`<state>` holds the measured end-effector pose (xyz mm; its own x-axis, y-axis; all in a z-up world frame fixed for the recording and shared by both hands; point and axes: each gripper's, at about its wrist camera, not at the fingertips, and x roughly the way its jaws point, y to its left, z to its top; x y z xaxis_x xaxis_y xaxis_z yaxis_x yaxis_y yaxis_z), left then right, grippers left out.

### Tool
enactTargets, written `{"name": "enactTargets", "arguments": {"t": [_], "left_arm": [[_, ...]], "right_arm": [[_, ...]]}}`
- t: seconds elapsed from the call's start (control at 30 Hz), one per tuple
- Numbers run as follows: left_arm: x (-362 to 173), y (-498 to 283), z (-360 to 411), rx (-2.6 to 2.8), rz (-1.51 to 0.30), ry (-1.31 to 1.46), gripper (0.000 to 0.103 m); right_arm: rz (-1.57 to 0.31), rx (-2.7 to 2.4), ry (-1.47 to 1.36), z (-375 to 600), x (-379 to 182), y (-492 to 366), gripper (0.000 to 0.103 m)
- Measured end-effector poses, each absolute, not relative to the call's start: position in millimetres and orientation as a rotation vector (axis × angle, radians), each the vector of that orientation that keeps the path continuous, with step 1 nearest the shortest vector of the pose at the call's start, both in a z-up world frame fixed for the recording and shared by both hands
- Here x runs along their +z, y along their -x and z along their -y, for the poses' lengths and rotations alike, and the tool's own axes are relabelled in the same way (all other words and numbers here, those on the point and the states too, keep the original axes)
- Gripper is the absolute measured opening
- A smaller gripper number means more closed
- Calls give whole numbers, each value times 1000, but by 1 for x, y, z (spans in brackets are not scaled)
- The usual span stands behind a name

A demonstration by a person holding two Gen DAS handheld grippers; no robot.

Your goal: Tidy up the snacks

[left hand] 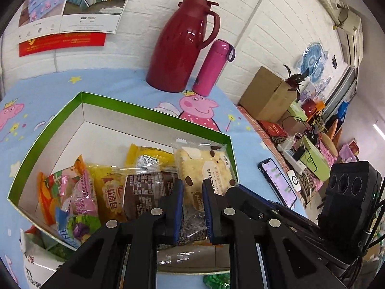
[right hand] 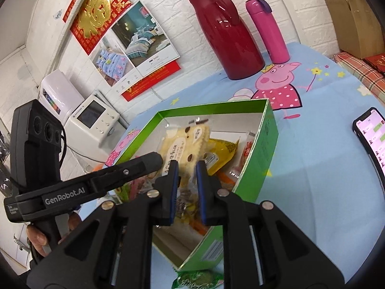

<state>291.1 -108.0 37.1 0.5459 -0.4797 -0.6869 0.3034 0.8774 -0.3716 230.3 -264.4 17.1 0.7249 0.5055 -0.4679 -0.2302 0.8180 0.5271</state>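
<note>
The left wrist view looks forward and down along its gripper (left hand: 192, 190) from close above the green-walled cardboard box (left hand: 154, 110), facing the white brick wall. The right wrist view sits just as near, at the box's (right hand: 262, 144) other side, angled leftward. Both share the box, the dark red jug (left hand: 182, 45) (right hand: 223, 36), the pink flask (left hand: 211, 67) (right hand: 267, 31) and the blue cartoon-printed bench (left hand: 120, 82) (right hand: 324, 168).

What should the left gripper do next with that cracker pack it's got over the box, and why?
Probably open and let go. The left gripper grips the cracker pack by its near end, already inside the green box and lying across the other snacks, so releasing should leave it stowed.
</note>
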Motion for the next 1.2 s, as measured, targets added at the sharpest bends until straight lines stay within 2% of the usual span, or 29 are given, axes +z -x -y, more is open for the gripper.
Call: {"name": "enactTargets", "arguments": {"t": [0.03,0.07,0.1,0.13,0.2,0.23,0.27,0.3,0.57,1.0,1.2], "left_arm": [[35,-293,108,-467,-881,219,21],[34,-294,107,-464,-878,216,25],[34,-295,107,-460,-873,211,41],[33,-293,105,-444,-864,205,67],[36,-289,98,-386,-816,212,84],[38,-286,95,-372,-791,221,86],[39,-284,92,-365,-782,225,87],[41,-283,89,-361,-783,226,89],[52,-258,79,-348,-782,217,90],[71,-168,57,-316,-801,129,90],[62,-122,25,-281,-836,99,90]], "right_arm": [[-638,415,-463,267,15,-232,27],[-636,414,-472,269,12,-233,43],[-630,414,-481,272,10,-233,49],[-619,421,-483,274,10,-232,50],[-603,411,-474,276,12,-230,54],[-590,407,-472,277,14,-229,61],[-582,399,-471,277,15,-228,68],[-582,395,-471,277,15,-227,69],[-598,415,-466,267,21,-209,73],[-553,424,-370,261,39,-117,78],[-645,422,-303,251,21,-105,78]]}}
